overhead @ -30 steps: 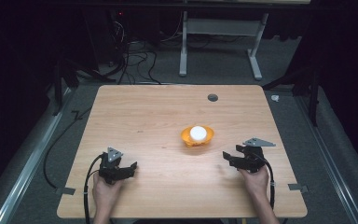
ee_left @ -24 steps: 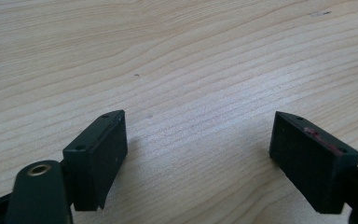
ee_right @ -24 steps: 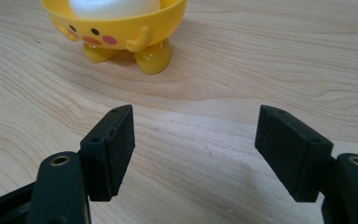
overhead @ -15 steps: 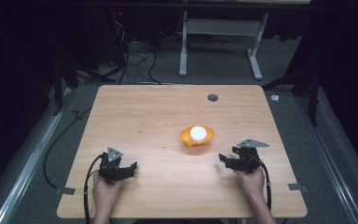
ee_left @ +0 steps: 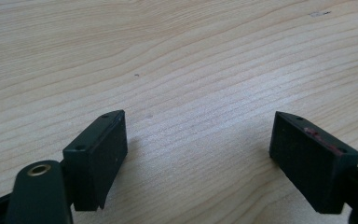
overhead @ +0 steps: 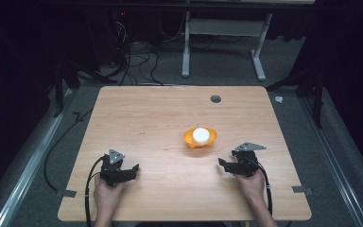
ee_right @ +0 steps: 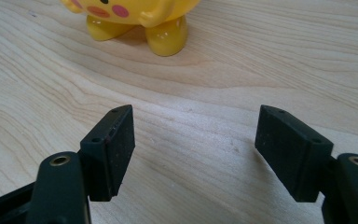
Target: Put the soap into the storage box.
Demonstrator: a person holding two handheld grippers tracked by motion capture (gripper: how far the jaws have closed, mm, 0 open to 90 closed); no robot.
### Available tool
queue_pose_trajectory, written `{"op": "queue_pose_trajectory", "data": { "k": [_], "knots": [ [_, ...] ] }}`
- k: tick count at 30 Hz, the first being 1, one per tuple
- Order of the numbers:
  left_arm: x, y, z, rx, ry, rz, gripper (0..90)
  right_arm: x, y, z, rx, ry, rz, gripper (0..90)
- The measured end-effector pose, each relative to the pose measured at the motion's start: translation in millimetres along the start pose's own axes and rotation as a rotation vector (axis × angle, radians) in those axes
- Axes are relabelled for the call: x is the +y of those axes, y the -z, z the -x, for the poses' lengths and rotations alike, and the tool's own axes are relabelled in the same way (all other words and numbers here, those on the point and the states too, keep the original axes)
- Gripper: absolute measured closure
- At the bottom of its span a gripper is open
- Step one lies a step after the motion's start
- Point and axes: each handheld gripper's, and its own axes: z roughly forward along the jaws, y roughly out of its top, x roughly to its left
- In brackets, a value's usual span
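**Approaching the yellow bowl with both grippers empty**

Starting at your left, the left gripper [overhead: 133, 169] rests low on the table [overhead: 156, 113] near its front edge. Its jaws stand apart with only bare wood between them, as the left gripper view confirms.

Moving across, the yellow bowl [overhead: 189, 139] stands right of the table's centre, upright on small stubby feet. A white round thing [overhead: 201, 135] sits inside it. The bowl looks glossy and hard, probably ceramic or stiff plastic, so expect it to be rigid, slick under the pads and likely to chip if knocked. It is probably light enough to skid when nudged. The rounded belly offers little purchase, so your best hold is likely the rim, one pad inside and one outside, clear of the white thing. Keep it level, or the contents may roll out.

At your right, the right gripper [overhead: 222, 163] lies near the bowl but apart from it and points towards it. Its jaws are spread and hold nothing.
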Motion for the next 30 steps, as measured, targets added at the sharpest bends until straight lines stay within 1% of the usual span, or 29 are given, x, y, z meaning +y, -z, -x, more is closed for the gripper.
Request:
{"op": "queue_pose_trajectory", "data": {
  "k": [6, 10, 14, 17, 30],
  "knots": [
    [0.0, 0.0, 0.0, 0.0, 0.0, 0.0, 19.7, -0.2, -5.1, -3.4, -0.003, 0.014, -0.017, 29.4],
    [0.0, 0.0, 0.0, 0.0, 0.0, 0.0, 19.7, 0.0, -6.3, -5.2, -0.011, 0.02, -0.017, 29.3],
    [0.0, 0.0, 0.0, 0.0, 0.0, 0.0, 19.7, -0.3, -8.2, -8.6, -0.04, 0.053, -0.017, 28.7],
    [-0.1, 0.0, 0.0, 0.0, 0.0, 0.0, 19.7, -0.1, -10.1, -13.7, -0.075, 0.104, -0.03, 27.8],
    [-0.1, 0.1, 0.1, 0.0, 0.0, 0.0, 19.7, -0.4, -9.9, -14.4, -0.082, 0.096, -0.03, 27.7]
  ]
}}
